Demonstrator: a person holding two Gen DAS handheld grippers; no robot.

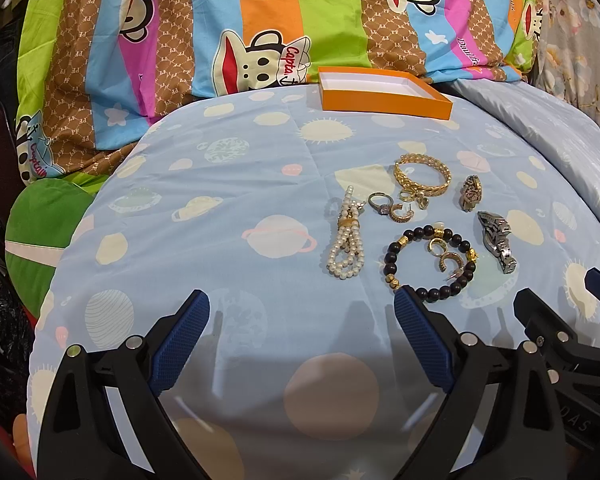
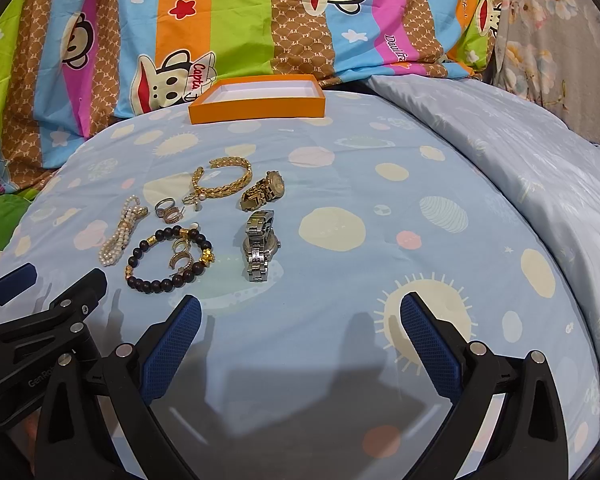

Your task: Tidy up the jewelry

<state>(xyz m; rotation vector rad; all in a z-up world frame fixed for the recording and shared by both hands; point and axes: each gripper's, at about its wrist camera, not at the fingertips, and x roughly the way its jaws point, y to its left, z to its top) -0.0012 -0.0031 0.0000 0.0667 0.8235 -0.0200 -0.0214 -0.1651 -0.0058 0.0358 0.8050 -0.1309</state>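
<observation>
Several pieces of jewelry lie on a light blue planet-print bedspread (image 1: 239, 184). A pearl bracelet (image 1: 346, 240) (image 2: 121, 234) lies leftmost, beside a black bead bracelet (image 1: 430, 258) (image 2: 167, 256) with gold hoop earrings inside it. Behind them are a gold bangle (image 1: 422, 176) (image 2: 223, 180), a ring (image 1: 380, 202), a gold watch (image 2: 263, 190) and a silver watch (image 2: 259, 244). An empty orange box (image 1: 384, 94) (image 2: 257, 100) sits at the far edge. My left gripper (image 1: 302, 312) is open, just short of the beads. My right gripper (image 2: 300, 316) is open over bare cloth, right of the silver watch.
A striped cartoon-monkey blanket (image 1: 219, 32) is heaped behind the box. A plain pale blue quilt (image 2: 540, 152) rises on the right, with floral fabric (image 2: 548, 20) beyond it. A green cushion (image 1: 43, 220) lies at the left edge.
</observation>
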